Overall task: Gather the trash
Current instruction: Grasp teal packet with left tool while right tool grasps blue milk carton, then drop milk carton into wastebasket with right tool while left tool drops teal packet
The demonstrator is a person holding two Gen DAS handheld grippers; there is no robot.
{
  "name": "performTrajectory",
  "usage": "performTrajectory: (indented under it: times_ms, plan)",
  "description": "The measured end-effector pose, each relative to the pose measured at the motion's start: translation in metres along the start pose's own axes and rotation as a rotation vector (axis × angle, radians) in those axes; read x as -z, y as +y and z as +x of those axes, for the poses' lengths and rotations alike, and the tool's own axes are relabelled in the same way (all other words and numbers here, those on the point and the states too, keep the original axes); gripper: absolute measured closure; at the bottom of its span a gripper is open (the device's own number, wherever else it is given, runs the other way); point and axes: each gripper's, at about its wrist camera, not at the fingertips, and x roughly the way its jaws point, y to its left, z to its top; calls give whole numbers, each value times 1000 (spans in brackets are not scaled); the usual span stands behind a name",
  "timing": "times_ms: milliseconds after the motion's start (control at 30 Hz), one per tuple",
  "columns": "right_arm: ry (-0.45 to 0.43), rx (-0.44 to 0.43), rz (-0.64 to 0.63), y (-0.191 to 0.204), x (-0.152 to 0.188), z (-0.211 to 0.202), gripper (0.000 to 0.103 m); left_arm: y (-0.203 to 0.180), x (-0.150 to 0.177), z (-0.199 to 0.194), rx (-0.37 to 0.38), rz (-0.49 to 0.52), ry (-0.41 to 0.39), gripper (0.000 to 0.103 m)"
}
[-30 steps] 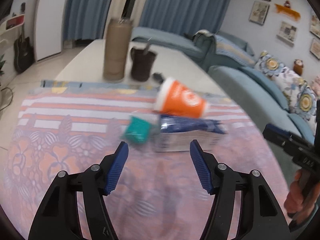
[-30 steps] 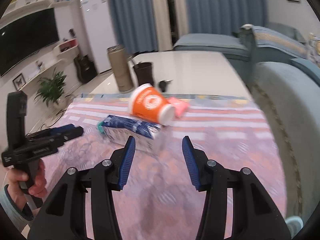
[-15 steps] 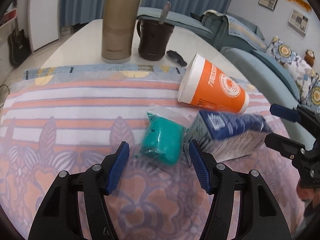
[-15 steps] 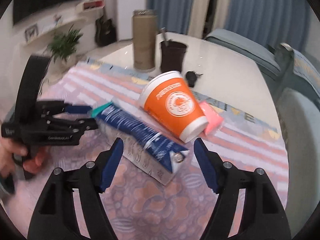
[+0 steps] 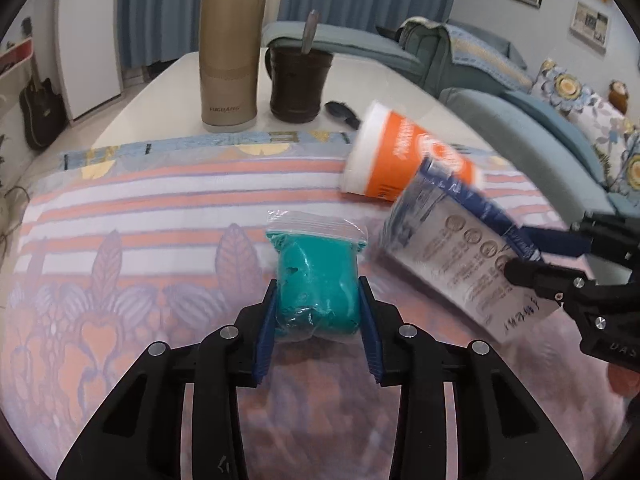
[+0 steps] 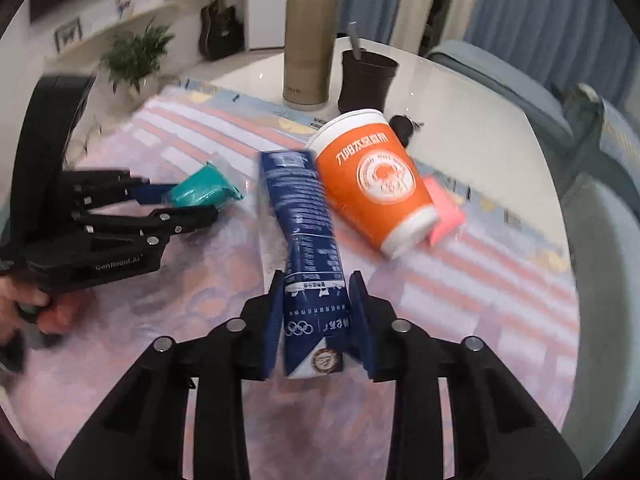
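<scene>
So the left hand-held gripper (image 5: 318,312) has its blue-padded fingers clamped on both sides of a clear zip-top plastic bag stuffed with something teal (image 5: 316,280), and the bag's sealed end sticks out ahead of the fingertips over the pink and purple patterned cloth (image 5: 160,220) covering the bench. The right hand-held gripper (image 6: 316,320) is squeezed onto the near end of a dark blue and white drink carton (image 6: 304,240), which runs straight out in front of it and looks a bit dented in the middle. From the left wrist camera that same carton (image 5: 460,256) sits off to the right of the teal bag, tilted, with the right hand-held gripper (image 5: 536,256) pinching its lower corner. Just past the carton's far end lies an orange and white paper cup (image 6: 376,188) on its side, touching or nearly touching the carton, rim pointing away from the right hand-held gripper. A small pink thing (image 6: 444,216) pokes out from behind the cup's base, too blurry to say what it is. Further ahead, beyond the edge of the cloth on the bare white bench top, stand a tall tan thermos flask (image 5: 232,52) and a dark brown mug with a spoon in it (image 5: 298,80), side by side, with a small black object (image 5: 340,112) near them.
</scene>
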Motion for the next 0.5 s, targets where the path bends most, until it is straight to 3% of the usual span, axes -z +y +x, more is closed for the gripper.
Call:
performTrajectory:
  times_ms: [100, 200, 333, 500]
  plan:
    - [2, -34, 113, 1, 25, -25, 75, -10, 13, -27, 37, -13, -23, 68]
    - [46, -126, 323, -10, 59, -47, 75, -23, 31, -55, 90, -37, -36, 69]
    - [35, -224, 560, -20, 118, -90, 75, -49, 58, -84, 164, -49, -44, 69]
    - [40, -182, 714, -34, 182, -122, 74, -79, 81, -103, 228, -48, -49, 69]
